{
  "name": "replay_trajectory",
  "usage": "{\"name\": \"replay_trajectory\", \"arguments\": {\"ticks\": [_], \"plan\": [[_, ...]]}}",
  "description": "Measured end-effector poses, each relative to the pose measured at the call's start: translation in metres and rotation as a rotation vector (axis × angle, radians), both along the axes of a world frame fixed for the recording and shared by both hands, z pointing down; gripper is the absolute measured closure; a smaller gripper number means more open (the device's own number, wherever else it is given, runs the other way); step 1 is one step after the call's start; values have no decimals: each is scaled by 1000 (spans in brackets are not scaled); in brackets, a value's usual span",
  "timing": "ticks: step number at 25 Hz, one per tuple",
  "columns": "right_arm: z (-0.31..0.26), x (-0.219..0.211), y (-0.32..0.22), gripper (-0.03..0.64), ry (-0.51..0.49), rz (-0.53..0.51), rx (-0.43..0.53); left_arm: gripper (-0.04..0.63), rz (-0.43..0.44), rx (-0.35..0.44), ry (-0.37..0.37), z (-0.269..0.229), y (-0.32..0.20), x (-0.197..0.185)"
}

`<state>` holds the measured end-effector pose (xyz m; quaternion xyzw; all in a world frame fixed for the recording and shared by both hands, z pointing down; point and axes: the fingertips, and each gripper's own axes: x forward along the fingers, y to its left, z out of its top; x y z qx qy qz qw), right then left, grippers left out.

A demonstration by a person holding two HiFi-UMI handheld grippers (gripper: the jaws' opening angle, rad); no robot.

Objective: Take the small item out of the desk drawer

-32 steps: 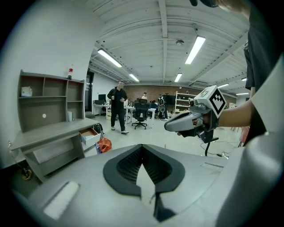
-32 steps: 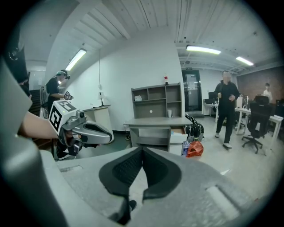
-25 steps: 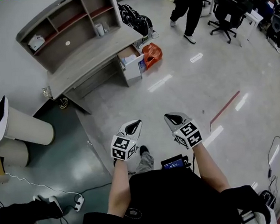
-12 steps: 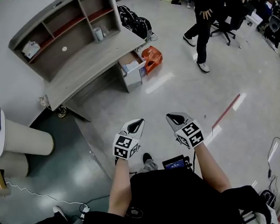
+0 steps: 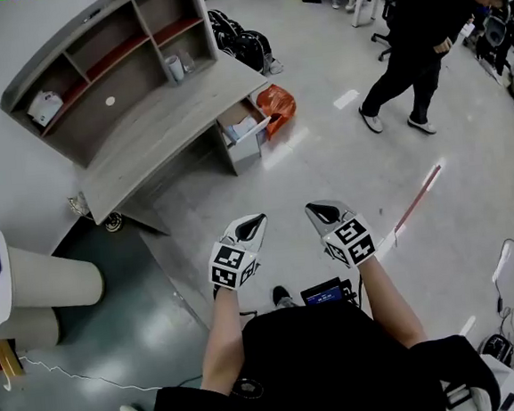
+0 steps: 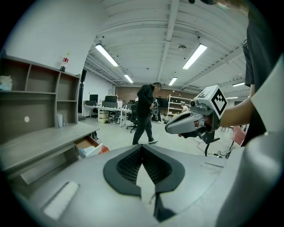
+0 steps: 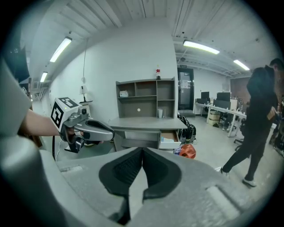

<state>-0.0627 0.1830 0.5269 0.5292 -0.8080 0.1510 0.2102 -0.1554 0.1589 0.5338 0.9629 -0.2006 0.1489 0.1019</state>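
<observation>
The grey desk [image 5: 156, 128] with a shelf unit stands several steps ahead at the upper left. Its drawer [image 5: 243, 125] is pulled open at the desk's right end, and pale items lie inside, too small to tell apart. The open drawer also shows in the left gripper view [image 6: 88, 146] and in the right gripper view [image 7: 169, 138]. My left gripper [image 5: 255, 222] and right gripper [image 5: 318, 211] are held side by side in front of my body, far from the desk. Both are shut with nothing between the jaws.
An orange bag [image 5: 277, 104] lies on the floor beside the drawer, with black backpacks [image 5: 245, 44] behind it. A person in black [image 5: 413, 43] walks across the floor at the upper right. Two pale cylinders [image 5: 44, 272] stand at the left. Cables trail at the right.
The desk has shifted left in the head view as I walk. The person in black has crossed toward the right. Both grippers stay shut and in the same place before me.
</observation>
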Motion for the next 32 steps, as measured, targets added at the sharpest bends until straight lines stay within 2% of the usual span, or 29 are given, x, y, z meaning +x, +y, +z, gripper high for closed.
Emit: {"name": "replay_trajectory", "arguments": {"ticks": [11, 22, 32], "plan": [[14, 9, -26, 618, -9, 39, -34, 592, 42, -43, -10, 21, -25, 9], [20, 37, -85, 618, -30, -29, -36, 592, -18, -55, -40, 27, -75, 37], [15, 89, -153, 618, -49, -124, -30, 592, -100, -42, -72, 17, -135, 86]]}}
